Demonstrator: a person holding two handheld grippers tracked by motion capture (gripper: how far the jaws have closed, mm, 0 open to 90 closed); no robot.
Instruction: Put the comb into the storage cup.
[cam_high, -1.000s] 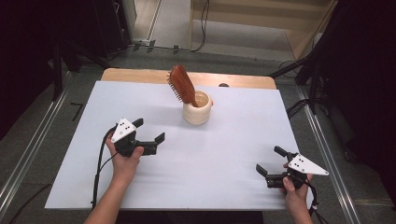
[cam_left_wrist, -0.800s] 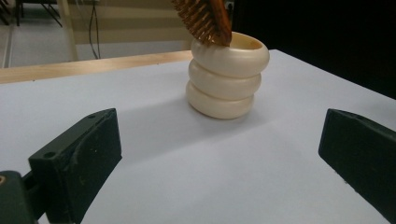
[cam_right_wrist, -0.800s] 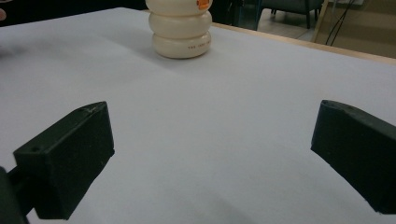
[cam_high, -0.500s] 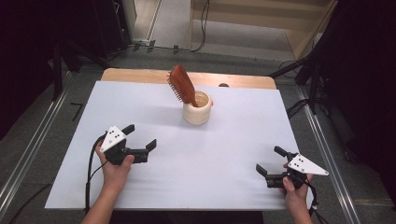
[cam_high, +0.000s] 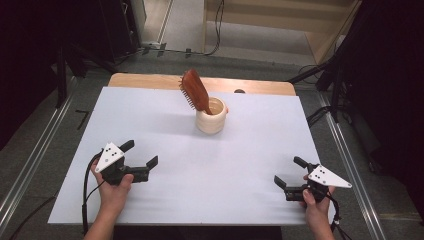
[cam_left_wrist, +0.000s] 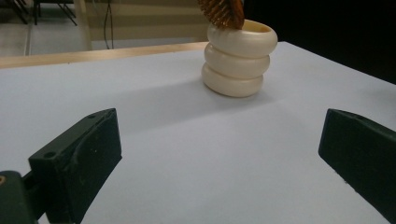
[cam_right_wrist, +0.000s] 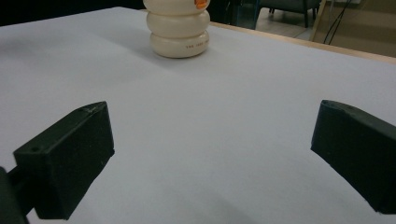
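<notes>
Both hand-held grippers sit low near the table's near edge with their jaws spread wide and nothing between them: the left hand-held gripper (cam_high: 139, 159) by the near-left corner, the right hand-held gripper (cam_high: 290, 172) by the near-right corner, each well apart from the things at the far middle. The table (cam_high: 150, 115) carries a white sheet, with a strip of wood showing along its far edge.

Near that far edge, about midway along it, stands the cream ribbed holder (cam_high: 211, 116), upright on its base. In the left gripper view the holder (cam_left_wrist: 239, 58) shows three stacked rings; in the right gripper view (cam_right_wrist: 177, 28) it bears small print on its lower ring.

Smallest is the brown hairbrush (cam_high: 196, 92), standing in the holder handle-down, its bristled head leaning toward the far-left corner.

Judging by this, the placing looks done: the hairbrush rests in the holder and neither gripper holds anything. Little seems left beyond resting the hands.
</notes>
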